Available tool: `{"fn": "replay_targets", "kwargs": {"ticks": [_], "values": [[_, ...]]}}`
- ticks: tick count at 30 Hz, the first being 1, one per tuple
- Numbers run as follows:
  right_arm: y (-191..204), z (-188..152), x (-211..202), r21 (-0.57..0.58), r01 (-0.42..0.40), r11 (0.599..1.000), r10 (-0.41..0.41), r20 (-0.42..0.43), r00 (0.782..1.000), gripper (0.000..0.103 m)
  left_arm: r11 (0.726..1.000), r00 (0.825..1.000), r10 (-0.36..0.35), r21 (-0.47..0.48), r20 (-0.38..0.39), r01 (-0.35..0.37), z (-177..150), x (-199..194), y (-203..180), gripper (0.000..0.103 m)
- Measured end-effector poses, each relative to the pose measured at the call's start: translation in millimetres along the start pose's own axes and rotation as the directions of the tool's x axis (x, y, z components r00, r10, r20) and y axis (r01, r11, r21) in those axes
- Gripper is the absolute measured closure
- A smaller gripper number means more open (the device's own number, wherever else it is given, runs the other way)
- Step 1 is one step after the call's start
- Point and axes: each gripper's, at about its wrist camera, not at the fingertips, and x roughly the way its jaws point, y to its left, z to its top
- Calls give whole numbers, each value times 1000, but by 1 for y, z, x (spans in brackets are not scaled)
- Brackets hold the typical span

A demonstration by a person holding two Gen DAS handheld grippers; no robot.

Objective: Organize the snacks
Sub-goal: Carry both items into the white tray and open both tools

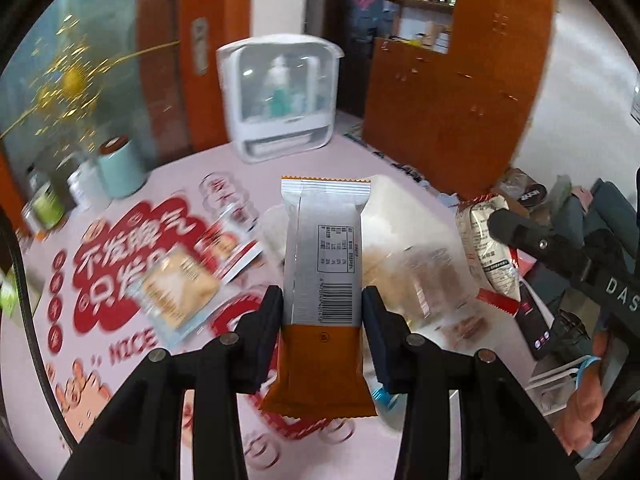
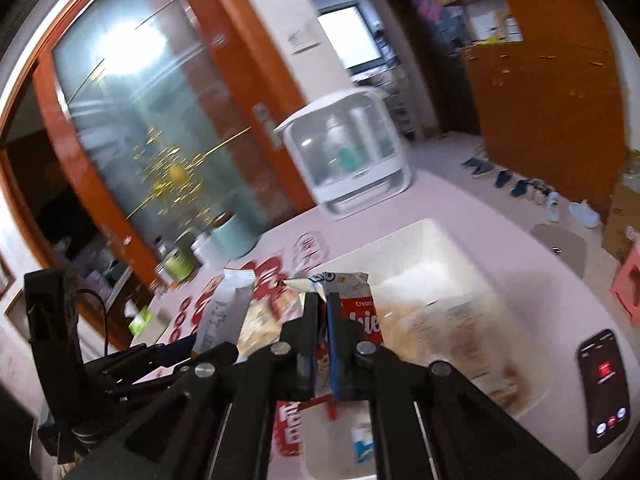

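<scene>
My left gripper (image 1: 322,300) is shut on an orange and silver snack bar (image 1: 322,256), held upright above the pink table (image 1: 180,172). My right gripper (image 2: 322,300) is shut on a red and white cookie packet (image 2: 352,304); that packet shows at the right in the left wrist view (image 1: 486,248). A clear plastic storage bin (image 2: 436,280) with several snack packs inside sits under and right of the right gripper; it also shows in the left wrist view (image 1: 400,216). A cracker pack (image 1: 178,290) lies on the table to the left.
A white cabinet-like box with a clear door (image 1: 280,96) stands at the table's far side. Jars and a mint canister (image 1: 120,168) stand at the left edge. A phone (image 2: 606,388) lies at the right. A wooden cupboard (image 1: 452,92) stands beyond.
</scene>
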Motion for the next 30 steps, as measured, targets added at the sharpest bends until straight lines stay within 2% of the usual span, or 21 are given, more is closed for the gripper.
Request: {"fn": "replay_targets", "kwargs": {"ticks": [5, 10, 11, 13, 15, 18, 22, 30], "values": [[-24, 9, 1, 30, 62, 998, -63, 27, 998, 99, 999, 1000, 7, 35, -5, -6, 27, 26, -25, 63], [-36, 4, 11, 43, 91, 995, -90, -13, 996, 96, 999, 999, 23, 45, -38, -21, 38, 53, -33, 61], [-37, 2, 15, 40, 105, 994, -104, -25, 994, 95, 999, 999, 28, 47, -45, -26, 39, 58, -34, 58], [-37, -1, 19, 31, 140, 990, -139, -27, 990, 94, 998, 998, 40, 41, -54, -38, 38, 64, -33, 26], [-35, -5, 22, 3, 164, 987, -163, -41, 986, 85, 999, 998, 33, 16, -44, -33, 35, 66, -28, 19], [-32, -8, 21, -15, 177, 984, -177, -39, 983, 67, 1000, 998, 24, -11, -56, -24, 30, 66, -20, 19], [-24, -11, 17, -48, 212, 976, -212, -4, 977, 66, 999, 997, 37, -29, -65, -39, 16, 61, -8, 19], [-7, -21, 21, -125, 240, 963, -245, -26, 969, 66, 995, 992, 92, -39, -84, -95, -27, 35, 20, 19]]}}
